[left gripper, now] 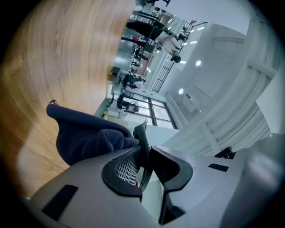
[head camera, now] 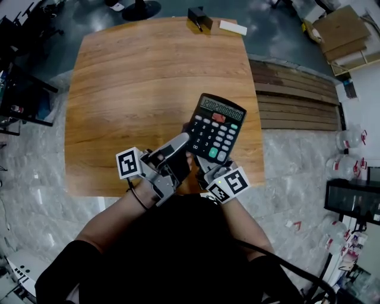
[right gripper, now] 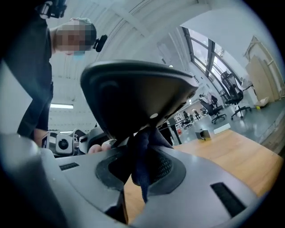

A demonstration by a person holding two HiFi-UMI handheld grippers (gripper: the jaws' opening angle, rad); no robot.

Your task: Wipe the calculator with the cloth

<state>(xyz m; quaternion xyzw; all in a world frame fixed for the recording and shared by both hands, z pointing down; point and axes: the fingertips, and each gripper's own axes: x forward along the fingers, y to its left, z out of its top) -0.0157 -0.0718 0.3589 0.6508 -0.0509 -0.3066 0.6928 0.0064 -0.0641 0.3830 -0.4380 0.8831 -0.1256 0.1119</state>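
The calculator (head camera: 215, 127) is up off the table (head camera: 148, 71), held over its near right edge with the keys facing up. The left gripper (left gripper: 143, 153) pinches the calculator's thin near rim. The right gripper (right gripper: 141, 167) pinches a fold of the dark blue cloth (left gripper: 87, 138), which reaches up to the calculator's underside. I'd judge the calculator light and rigid, with a smooth plastic shell that could slip or twist when gripped by one rim. The hold belongs on the bare border, clear of the keys and the screen, which look like the parts to spare from hard pressure. The cloth is soft and limp, and a bunched pinch like this gives a pad to rub with. The table is bare varnished wood, apart from a small black thing (head camera: 200, 18) and a white one (head camera: 233, 27) at its far edge. Grey stone floor (head camera: 35, 172) lies around it, with wooden planks (head camera: 294, 95) to the right
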